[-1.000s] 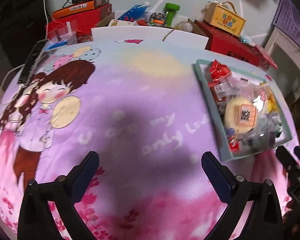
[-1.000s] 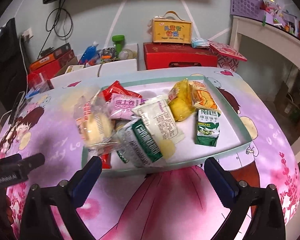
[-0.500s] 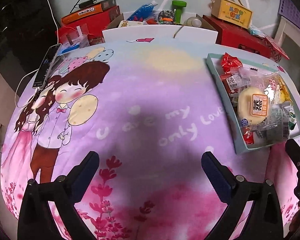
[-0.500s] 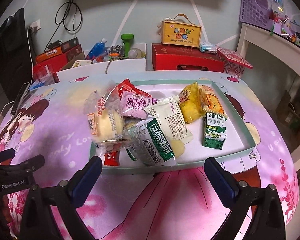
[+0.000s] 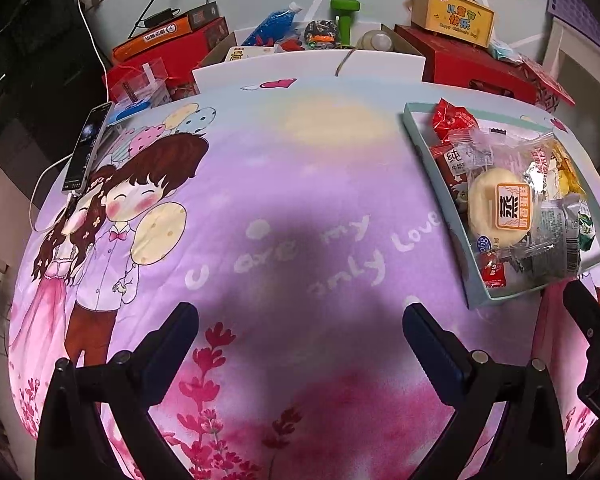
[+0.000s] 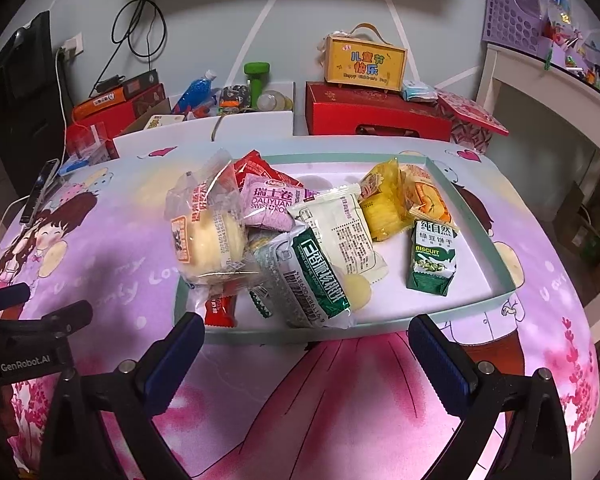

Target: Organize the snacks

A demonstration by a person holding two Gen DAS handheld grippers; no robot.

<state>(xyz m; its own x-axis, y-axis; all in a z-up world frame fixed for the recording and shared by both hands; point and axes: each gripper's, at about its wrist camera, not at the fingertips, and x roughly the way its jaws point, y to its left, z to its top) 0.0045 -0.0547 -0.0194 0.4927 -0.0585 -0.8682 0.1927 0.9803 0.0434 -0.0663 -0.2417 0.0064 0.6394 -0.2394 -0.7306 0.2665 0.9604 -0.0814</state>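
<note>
We hold both the left gripper [image 5: 300, 316] and right gripper [image 6: 306, 326] with jaws spread, empty, near the tray [image 6: 482, 216] of snack packets [image 6: 324, 256], perhaps a box lid.

Glossy crinkled plastic snack wrappers [image 6: 320, 240], matt printed cloth [image 5: 300, 220], matt cardboard tray [image 6: 480, 216]

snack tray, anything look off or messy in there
Yes. In the tray the snacks are heaped at its left end; the right end is mostly bare. The round cake packet hangs over the left rim, and a small red packet lies against the front-left rim. Both grippers are open and hold nothing.
</note>
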